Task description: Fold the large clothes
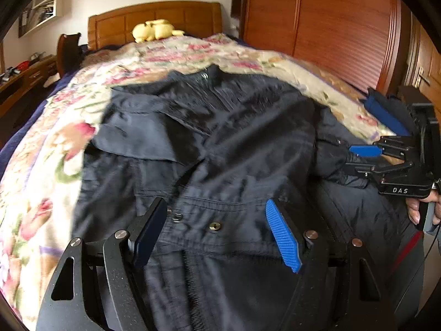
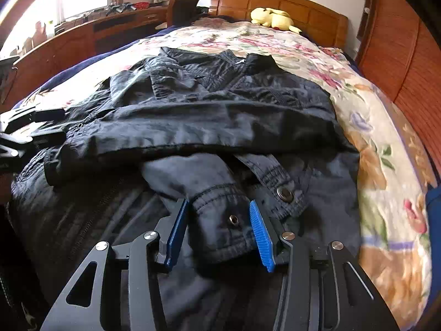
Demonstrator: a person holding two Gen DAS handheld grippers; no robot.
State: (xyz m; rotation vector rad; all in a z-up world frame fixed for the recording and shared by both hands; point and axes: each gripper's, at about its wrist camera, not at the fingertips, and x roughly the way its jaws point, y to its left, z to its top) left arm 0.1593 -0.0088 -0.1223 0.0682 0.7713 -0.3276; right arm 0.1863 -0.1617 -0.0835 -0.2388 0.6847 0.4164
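Jacket spread on bed; right gripper straddles cuff.

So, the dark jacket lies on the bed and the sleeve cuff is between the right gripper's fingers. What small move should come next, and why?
Probably close the right gripper on the sleeve cuff. Its jaws stand apart on either side of the cuff with no firm grip visible, and the sleeve lies bunched across the jacket, so it must be held before it can be folded. The left gripper is open over the hem.
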